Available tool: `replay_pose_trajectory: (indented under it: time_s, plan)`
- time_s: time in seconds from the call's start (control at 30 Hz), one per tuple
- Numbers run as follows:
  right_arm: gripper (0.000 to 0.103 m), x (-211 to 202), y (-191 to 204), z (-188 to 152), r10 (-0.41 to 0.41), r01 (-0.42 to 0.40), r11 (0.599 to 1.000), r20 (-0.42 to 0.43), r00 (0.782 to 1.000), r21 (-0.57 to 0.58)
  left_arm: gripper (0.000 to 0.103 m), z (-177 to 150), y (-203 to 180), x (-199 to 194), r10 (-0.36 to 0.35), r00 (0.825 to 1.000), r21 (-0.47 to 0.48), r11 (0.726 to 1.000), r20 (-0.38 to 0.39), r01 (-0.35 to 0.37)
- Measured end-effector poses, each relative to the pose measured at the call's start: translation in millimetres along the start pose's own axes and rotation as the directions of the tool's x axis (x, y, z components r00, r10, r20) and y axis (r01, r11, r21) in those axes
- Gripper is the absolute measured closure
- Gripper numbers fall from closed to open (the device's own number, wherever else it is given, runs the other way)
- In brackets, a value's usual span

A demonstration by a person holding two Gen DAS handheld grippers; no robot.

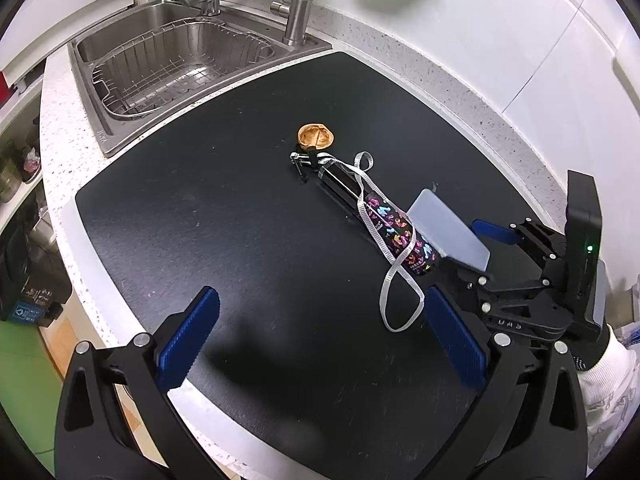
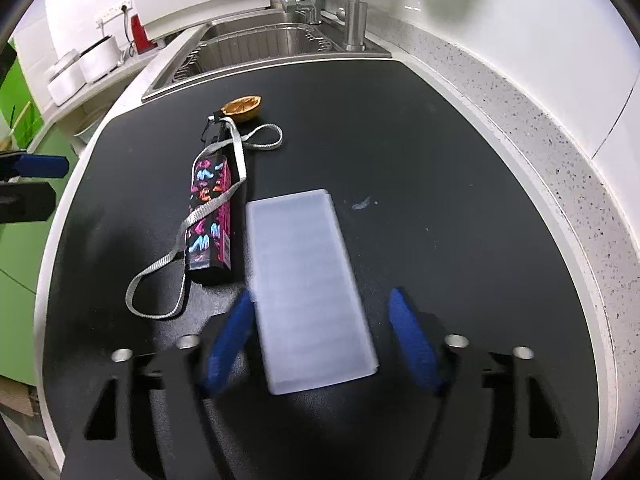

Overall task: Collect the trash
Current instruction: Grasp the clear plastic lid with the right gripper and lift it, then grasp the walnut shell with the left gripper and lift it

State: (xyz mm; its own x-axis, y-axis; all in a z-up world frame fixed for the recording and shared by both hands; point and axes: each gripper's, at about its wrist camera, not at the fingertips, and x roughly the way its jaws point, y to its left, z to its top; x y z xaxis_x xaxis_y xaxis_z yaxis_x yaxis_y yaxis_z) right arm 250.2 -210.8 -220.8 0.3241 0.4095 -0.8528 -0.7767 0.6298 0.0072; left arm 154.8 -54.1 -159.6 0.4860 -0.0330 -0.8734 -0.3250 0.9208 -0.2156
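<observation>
The right gripper (image 2: 322,336) straddles a frosted translucent plastic rectangular case (image 2: 308,280) lying on the black countertop mat (image 2: 440,184); whether its blue pads grip it, I cannot tell. The left gripper (image 1: 320,340) gapes wide, holding nothing.

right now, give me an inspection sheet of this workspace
surface: black mat on a speckled counter, a few smudges
job's things: frosted plastic case, patterned box with grey strap, half walnut shell
clutter: nothing seen
grippers: left hand-held gripper open, empty; right hand-held gripper astride the case, right pad clear of it, left pad at its edge
cables: nothing seen
surroundings: sink with wire basket, taps, white wall
</observation>
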Motion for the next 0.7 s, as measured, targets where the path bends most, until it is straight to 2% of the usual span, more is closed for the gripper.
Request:
replay_pose_trajectory:
  time_s: [0.2, 0.43, 0.7]
  plan:
    - [0.052, -4.8, -4.1, 4.7, 0.002, -0.002, 0.999, -0.009, 1.0, 0.041, 0.003, 11.0, -3.7, 3.3, -0.002, 1.0, 0.016, 1.0, 0.013, 0.002]
    - [0.052, -22.3, -10.1, 17.0, 0.001, -0.002, 0.995, 0.004, 1.0, 0.105, 0.003, 32.7, -6.5, 7.9, 0.0, 0.999, 0.044, 0.999, 0.036, -0.002]
    - [0.052, -37.1, -15.3, 35.3, 0.012, -0.019, 0.99, 0.05, 0.999, 0.142, 0.003, 68.1, -6.2, 31.8, 0.005, 0.999, 0.087, 0.996, 0.048, -0.009]
